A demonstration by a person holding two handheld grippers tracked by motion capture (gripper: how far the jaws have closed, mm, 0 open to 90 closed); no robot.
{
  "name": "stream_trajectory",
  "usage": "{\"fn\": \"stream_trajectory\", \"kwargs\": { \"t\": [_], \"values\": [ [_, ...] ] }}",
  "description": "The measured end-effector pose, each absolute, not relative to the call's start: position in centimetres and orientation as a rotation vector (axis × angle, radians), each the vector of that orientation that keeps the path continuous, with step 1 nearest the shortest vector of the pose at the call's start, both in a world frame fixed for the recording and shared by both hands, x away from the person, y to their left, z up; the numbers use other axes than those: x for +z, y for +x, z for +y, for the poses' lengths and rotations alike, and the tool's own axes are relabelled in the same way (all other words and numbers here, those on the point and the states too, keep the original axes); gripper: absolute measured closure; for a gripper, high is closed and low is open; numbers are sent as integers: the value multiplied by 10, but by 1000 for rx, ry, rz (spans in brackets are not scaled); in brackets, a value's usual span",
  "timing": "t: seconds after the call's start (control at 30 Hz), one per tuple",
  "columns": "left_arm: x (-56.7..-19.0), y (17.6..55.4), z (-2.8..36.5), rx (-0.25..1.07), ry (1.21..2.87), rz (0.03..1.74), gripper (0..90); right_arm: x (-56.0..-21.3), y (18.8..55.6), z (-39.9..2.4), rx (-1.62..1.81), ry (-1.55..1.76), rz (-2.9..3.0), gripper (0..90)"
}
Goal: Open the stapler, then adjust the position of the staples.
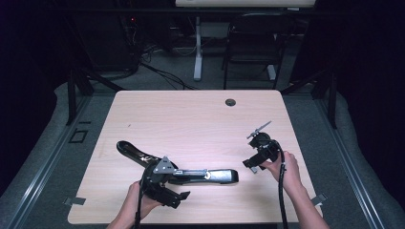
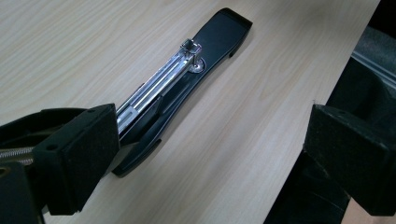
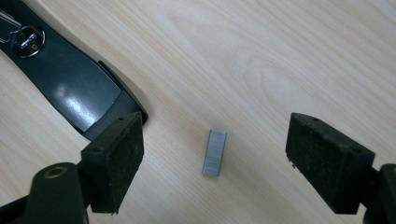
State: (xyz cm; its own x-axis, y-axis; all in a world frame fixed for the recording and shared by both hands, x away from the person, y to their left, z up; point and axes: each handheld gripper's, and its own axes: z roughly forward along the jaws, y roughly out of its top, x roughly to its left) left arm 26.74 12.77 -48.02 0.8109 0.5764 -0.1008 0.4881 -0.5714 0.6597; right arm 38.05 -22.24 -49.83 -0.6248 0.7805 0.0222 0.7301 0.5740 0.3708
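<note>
1. We have the stapler [image 1: 191, 172] lying opened flat on the wooden table [image 1: 191, 114], near its front edge, with the steel staple channel [image 2: 156, 86] facing up.
2. Our left gripper [image 1: 165, 191] hovers by the stapler's hinge with its jaws spread wide, gripping nothing; in the left gripper view the stapler runs past one pad, which covers its near end.
3. Our right gripper [image 3: 212, 158] is released too, jaws standing apart on either side of a small strip of staples [image 3: 215, 152] that lies on the bare wood just off the stapler's black end.
4. To do this step well, we judge we should lower the right gripper squarely, close on the strip's two long flat sides, and squeeze lightly so the strip does not break.
5. The stapler's long axis runs left to right across the high view, its cover angling off to the far left.
6. The strip's long axis points roughly away from the right gripper's camera, along the jaws.
</note>
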Motion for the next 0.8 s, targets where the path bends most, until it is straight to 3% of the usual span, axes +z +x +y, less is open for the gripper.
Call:
{"fn": "stream_trajectory", "kwargs": {
  "t": [0.13, 0.5, 0.63, 0.8],
  "values": [
    [-486, 263, 133, 159, 2309, 775, 35, -502, 384, -225, 463, 1318, 2672, 163],
    [-485, 264, 134, 152, 2321, 734, 4, -508, 390, -224, 415, 1355, 2679, 313],
    [-485, 265, 133, 157, 2328, 714, 2, -513, 392, -221, 366, 1354, 2724, 484],
    [-486, 268, 130, 147, 2338, 694, 2, -521, 392, -215, 303, 1335, 2742, 630]
  ]
}}
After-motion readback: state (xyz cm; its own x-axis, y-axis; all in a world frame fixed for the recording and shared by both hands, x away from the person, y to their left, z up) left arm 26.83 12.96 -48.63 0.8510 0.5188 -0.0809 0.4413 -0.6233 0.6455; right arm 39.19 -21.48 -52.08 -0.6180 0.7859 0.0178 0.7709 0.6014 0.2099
